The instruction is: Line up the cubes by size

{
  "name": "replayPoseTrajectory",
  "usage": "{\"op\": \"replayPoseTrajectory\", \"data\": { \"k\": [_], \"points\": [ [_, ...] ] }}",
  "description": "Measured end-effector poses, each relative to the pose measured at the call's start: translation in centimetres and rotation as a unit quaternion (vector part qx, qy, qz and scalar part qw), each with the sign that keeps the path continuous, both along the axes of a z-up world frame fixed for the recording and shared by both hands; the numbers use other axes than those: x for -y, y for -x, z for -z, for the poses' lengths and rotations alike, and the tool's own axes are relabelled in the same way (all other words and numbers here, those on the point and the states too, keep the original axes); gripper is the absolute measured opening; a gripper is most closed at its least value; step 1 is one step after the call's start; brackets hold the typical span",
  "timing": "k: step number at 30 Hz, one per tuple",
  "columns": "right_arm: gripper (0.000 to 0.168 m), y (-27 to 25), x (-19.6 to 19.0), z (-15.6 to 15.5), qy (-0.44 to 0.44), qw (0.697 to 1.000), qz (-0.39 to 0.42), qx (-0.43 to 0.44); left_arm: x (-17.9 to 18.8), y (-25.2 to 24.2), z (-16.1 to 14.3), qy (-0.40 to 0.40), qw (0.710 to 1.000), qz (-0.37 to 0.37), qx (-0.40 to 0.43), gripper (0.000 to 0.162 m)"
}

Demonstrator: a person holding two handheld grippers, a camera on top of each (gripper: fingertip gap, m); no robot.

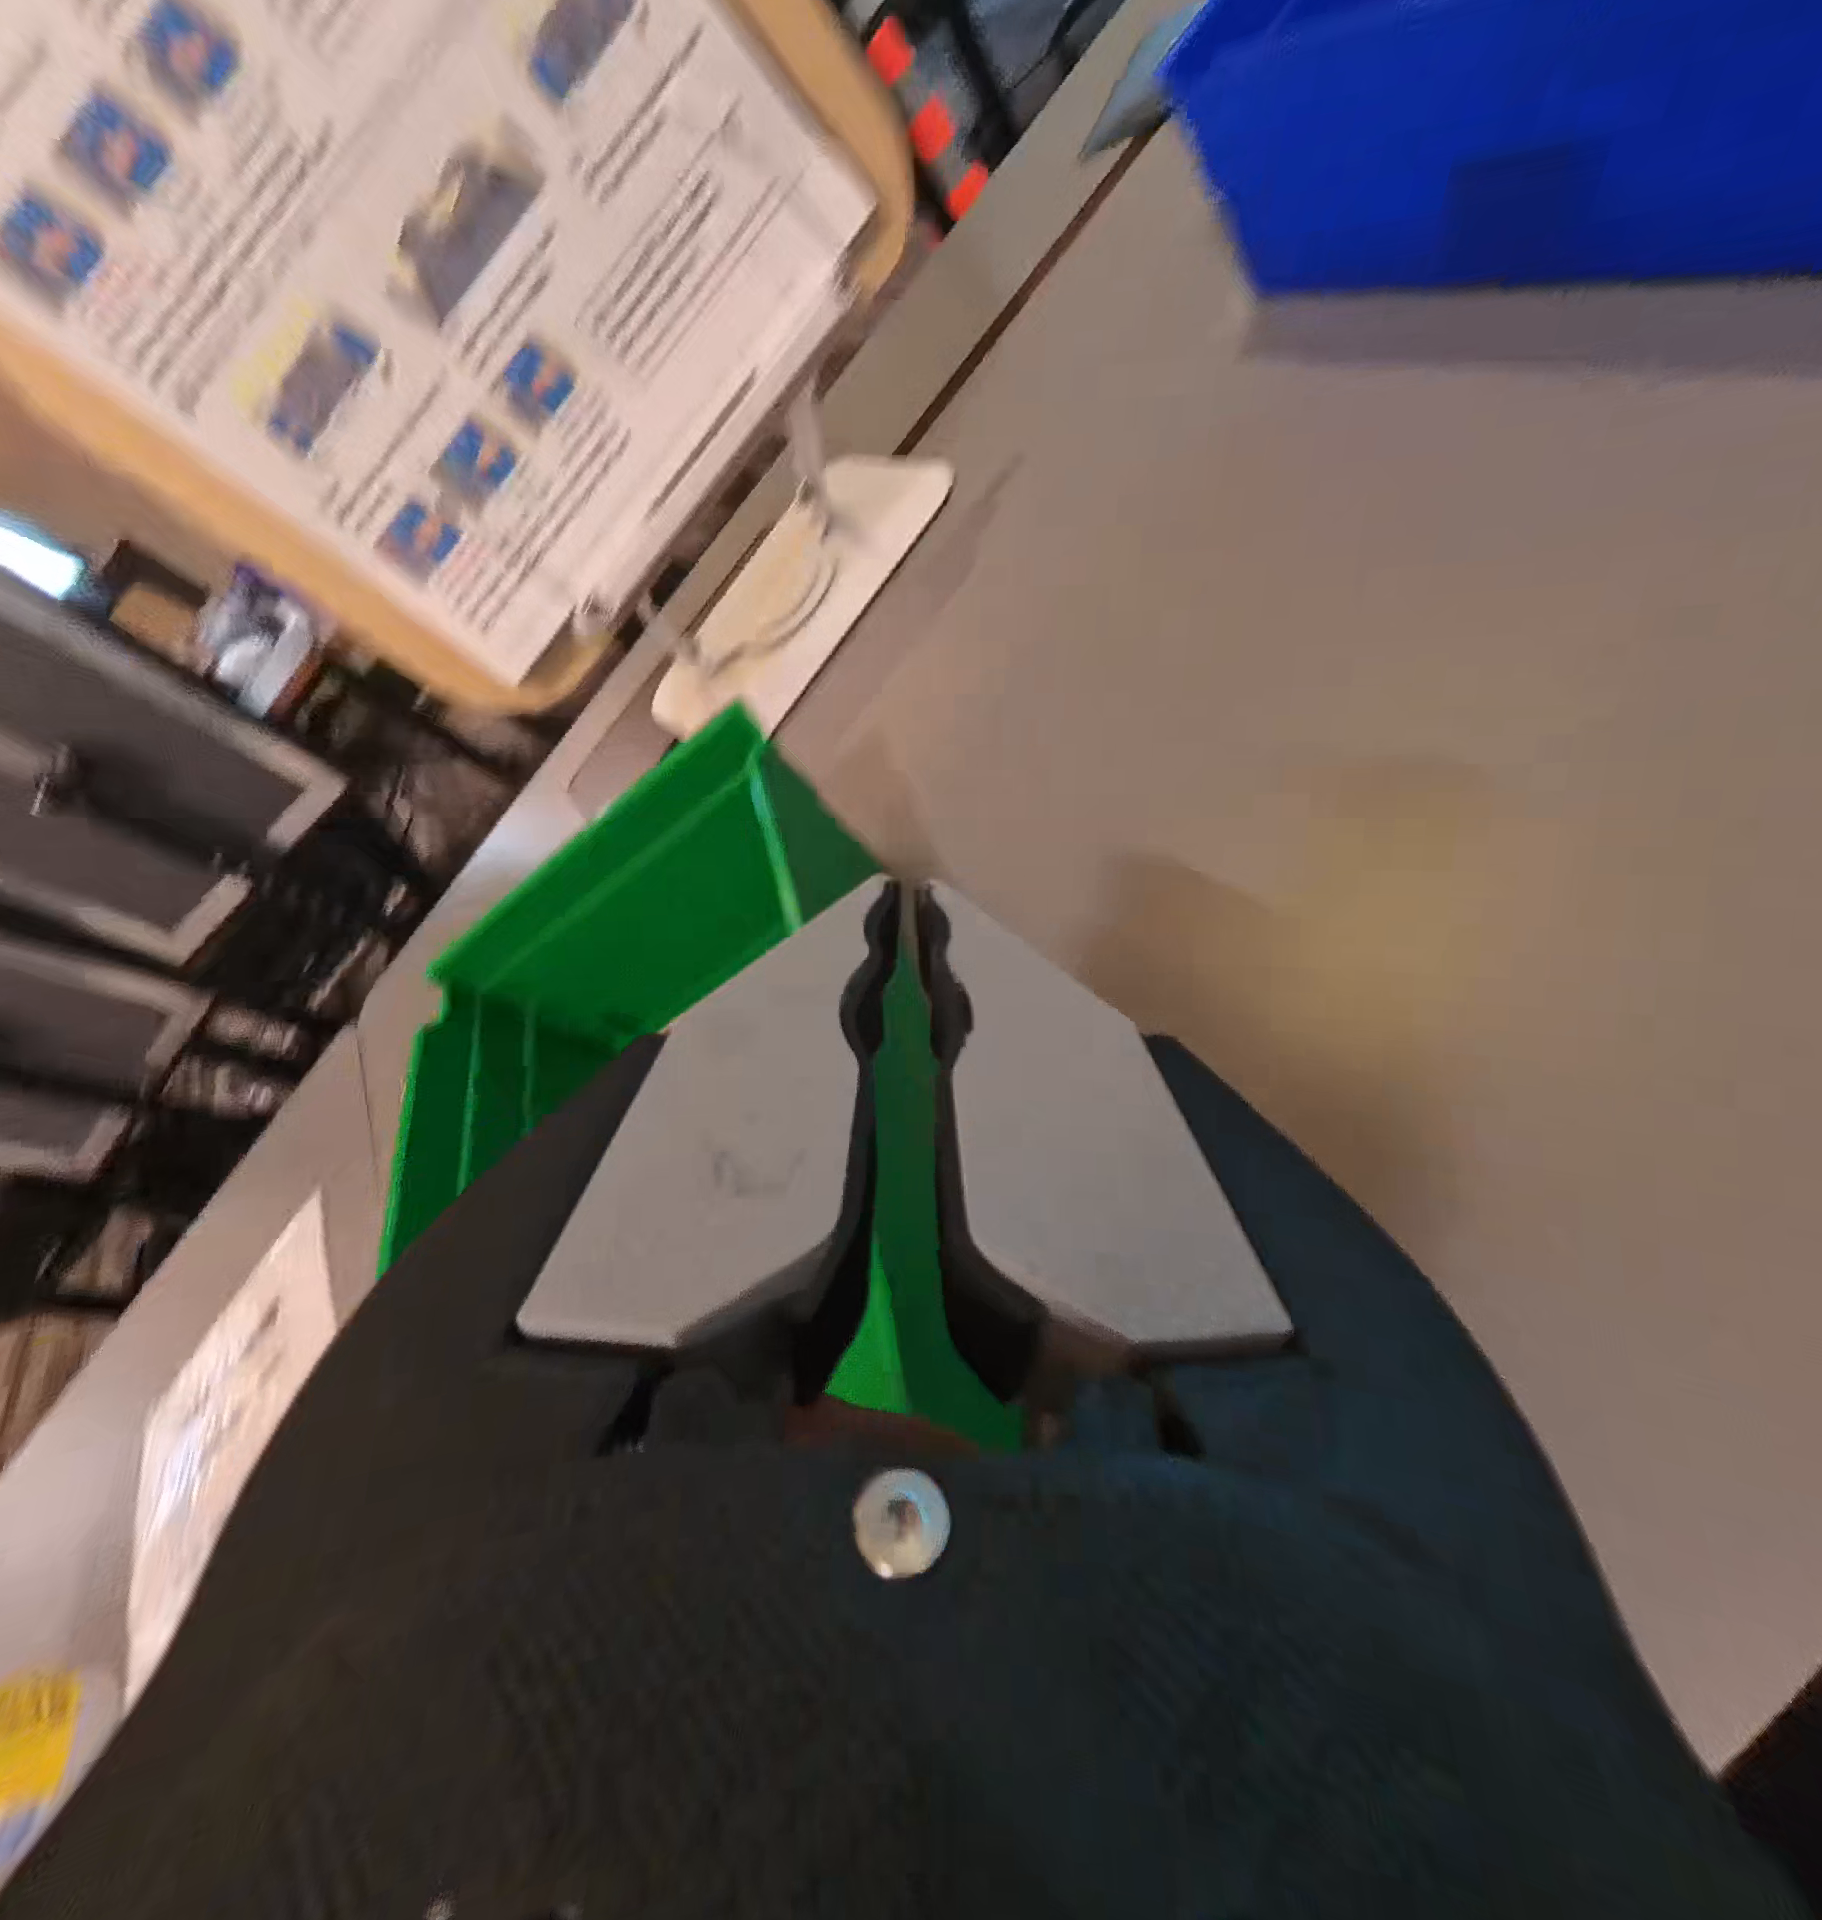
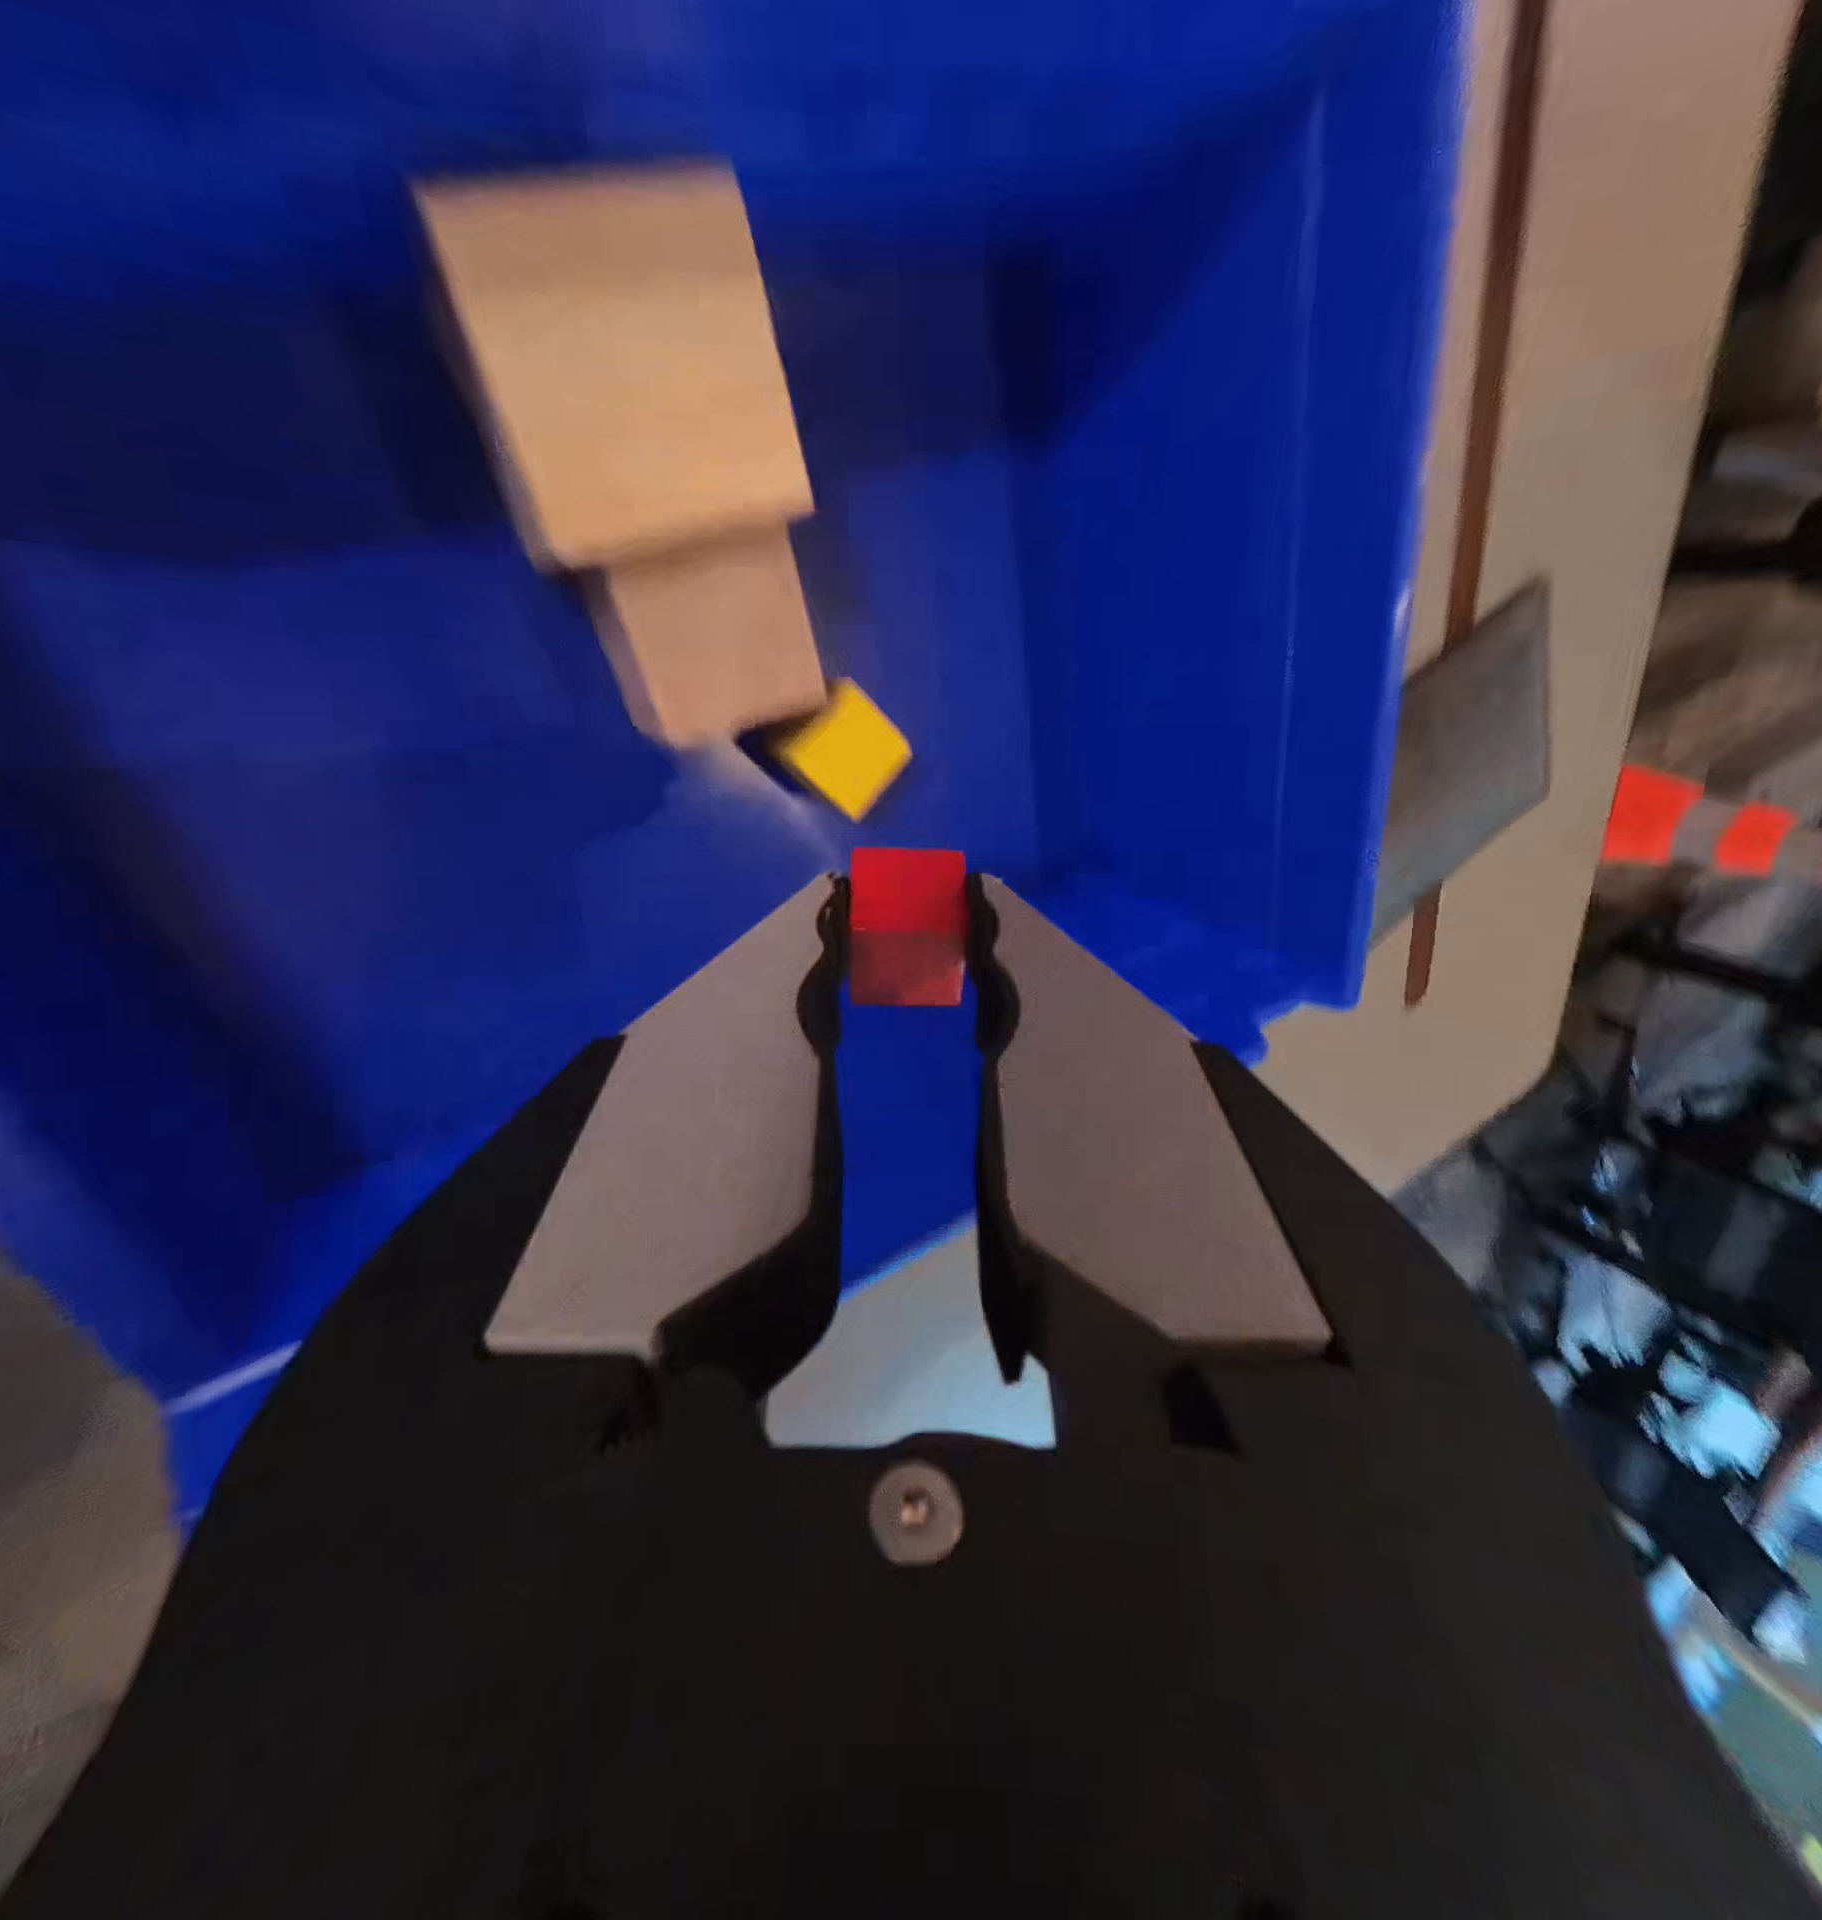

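Observation:
In the right wrist view my right gripper (image 2: pixel 907 914) is shut on a small red cube (image 2: pixel 907 925), with both pads against its sides, held above the inside of a blue bin (image 2: pixel 263 623). A yellow cube (image 2: pixel 847 761) lies just beyond it. Next to that are a mid-sized tan wooden cube (image 2: pixel 715 644) and a large tan wooden cube (image 2: pixel 616 353). In the left wrist view my left gripper (image 1: pixel 909 896) is shut with nothing between its pads, over the beige table (image 1: pixel 1406 727). No cube shows in that view.
A green bin (image 1: pixel 616 935) stands by the table's left edge, under the left gripper. The blue bin (image 1: pixel 1509 145) also shows at the far right of the table. A tilted board with printed sheets (image 1: pixel 419 260) and its white base (image 1: pixel 845 551) stand behind the green bin.

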State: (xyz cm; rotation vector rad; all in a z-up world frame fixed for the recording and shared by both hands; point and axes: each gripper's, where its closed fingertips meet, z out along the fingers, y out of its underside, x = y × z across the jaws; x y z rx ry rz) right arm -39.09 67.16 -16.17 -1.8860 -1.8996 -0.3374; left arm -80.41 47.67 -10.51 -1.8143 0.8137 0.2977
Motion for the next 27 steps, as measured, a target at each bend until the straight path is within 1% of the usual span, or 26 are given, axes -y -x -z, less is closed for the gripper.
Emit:
{"op": "replayPoseTrajectory", "data": {
  "k": [1,2,3,4,6,8,12,16,21,27],
  "points": [
    [0.020,-1.1,-1.2,0.9,-0.010,0.999,0.014,0.028,0.3,1.5,0.8,0.008,1.000,-0.026,-0.004,0.001],
    [0.021,-1.6,-2.3,1.6,-0.020,0.999,0.023,0.045,0.6,2.7,1.6,0.019,0.999,-0.048,-0.008,0.007],
    [0.021,-1.6,-3.1,2.2,-0.021,0.998,0.029,0.048,0.9,3.6,2.4,0.028,0.998,-0.062,-0.008,0.009],
    [0.021,-1.3,-4.0,2.4,-0.026,0.998,0.036,0.040,1.2,4.1,3.0,0.034,0.997,-0.070,-0.004,0.007],
    [0.021,-0.4,-5.4,2.8,-0.024,0.998,0.047,0.024,1.5,4.5,3.7,0.035,0.996,-0.076,0.013,0.003],
    [0.020,0.2,-6.3,3.6,-0.011,0.998,0.050,0.025,1.8,4.6,4.0,0.035,0.996,-0.076,0.025,0.003],
    [0.020,0.1,-7.4,5.4,0.002,0.996,0.043,0.073,2.3,4.8,4.3,0.031,0.996,-0.075,0.027,0.003],
    [0.021,0.7,-7.2,6.7,0.029,0.996,0.025,0.085,2.4,4.7,4.7,0.033,0.997,-0.071,0.026,0.002],
    [0.021,0.0,-5.3,8.1,0.078,0.992,0.011,0.102,2.7,4.6,5.2,0.034,0.997,-0.065,0.023,0.002],
    [0.021,-0.7,-3.7,8.3,0.090,0.991,-0.001,0.101,2.7,4.6,5.1,0.031,0.997,-0.060,0.023,0.001]
  ]
}}
